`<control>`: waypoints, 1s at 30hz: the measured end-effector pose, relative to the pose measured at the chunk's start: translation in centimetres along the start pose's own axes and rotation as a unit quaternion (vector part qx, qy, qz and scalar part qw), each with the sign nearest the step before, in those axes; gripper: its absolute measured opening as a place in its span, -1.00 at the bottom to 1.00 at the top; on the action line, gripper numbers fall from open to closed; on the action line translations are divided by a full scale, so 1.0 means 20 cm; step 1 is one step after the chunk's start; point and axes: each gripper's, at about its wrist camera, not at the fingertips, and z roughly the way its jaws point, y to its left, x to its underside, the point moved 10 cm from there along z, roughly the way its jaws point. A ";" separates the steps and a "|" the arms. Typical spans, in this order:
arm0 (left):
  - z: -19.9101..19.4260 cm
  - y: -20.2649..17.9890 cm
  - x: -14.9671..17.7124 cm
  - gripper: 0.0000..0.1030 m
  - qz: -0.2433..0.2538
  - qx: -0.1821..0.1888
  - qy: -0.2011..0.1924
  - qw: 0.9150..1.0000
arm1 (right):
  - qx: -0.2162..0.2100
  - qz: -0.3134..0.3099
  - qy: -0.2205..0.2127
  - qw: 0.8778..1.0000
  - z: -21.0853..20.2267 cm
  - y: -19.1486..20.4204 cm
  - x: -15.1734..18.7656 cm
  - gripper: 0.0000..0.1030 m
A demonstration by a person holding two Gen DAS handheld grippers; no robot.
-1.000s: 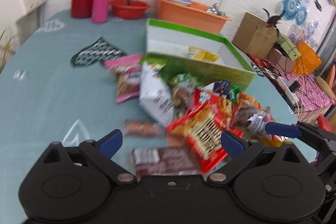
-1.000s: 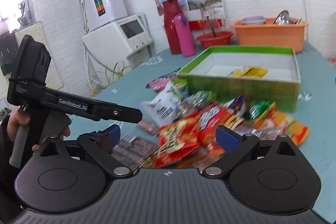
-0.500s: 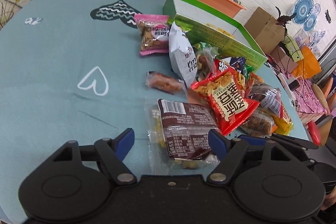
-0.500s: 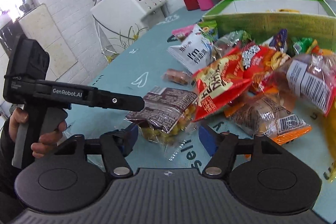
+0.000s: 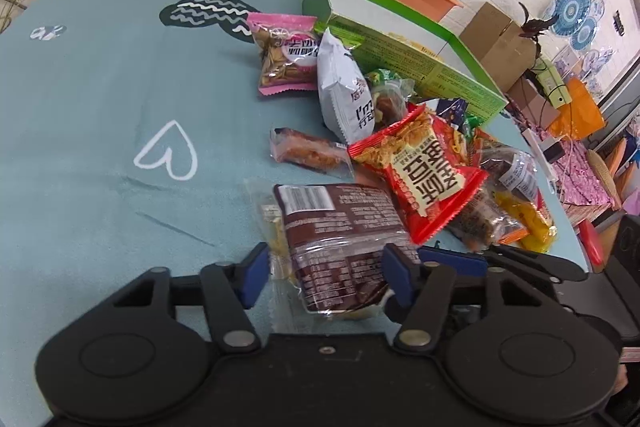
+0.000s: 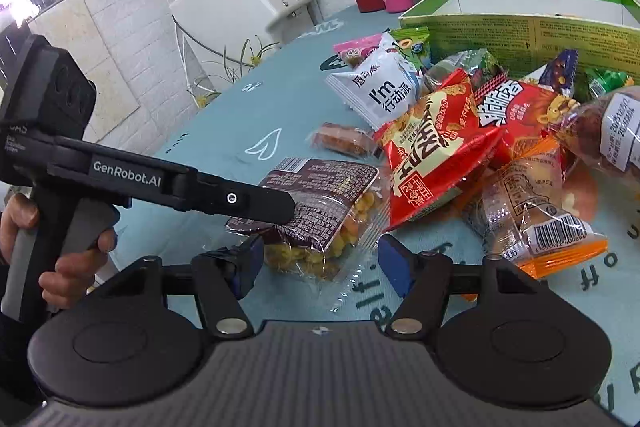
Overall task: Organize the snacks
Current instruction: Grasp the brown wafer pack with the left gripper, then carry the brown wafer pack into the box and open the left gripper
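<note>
The brown-labelled clear plastic snack bag (image 5: 340,239) lies flat on the teal table (image 5: 100,115), at the near end of the snack pile. It looks light and crinkly, with loose yellow pieces inside that would shift and could crush, so its slippery film is best taken across the middle or by a sealed end seam.

The left gripper (image 5: 324,273) has just been closing, its blue pads flanking the bag; whether they press yet I cannot tell. The right gripper (image 6: 320,261) has also been closing but is open, and the same bag lies between its fingers.

Toward the far edge stands the green-rimmed cardboard box (image 6: 532,39), with something yellow inside.
</note>
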 end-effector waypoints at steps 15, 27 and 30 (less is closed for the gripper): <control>-0.26 -0.23 -0.21 0.03 0.058 0.007 -0.089 0.994 | -0.012 -0.051 -0.084 0.995 -0.23 0.09 -0.24 0.10; -0.05 -0.52 -0.74 0.05 0.116 0.040 -0.151 0.981 | 0.068 -0.074 -0.173 0.980 -0.33 -0.25 -0.70 0.09; 0.07 -0.52 -0.86 0.05 0.112 0.041 -0.146 0.982 | 0.081 -0.069 -0.170 0.980 -0.27 -0.37 -0.79 0.09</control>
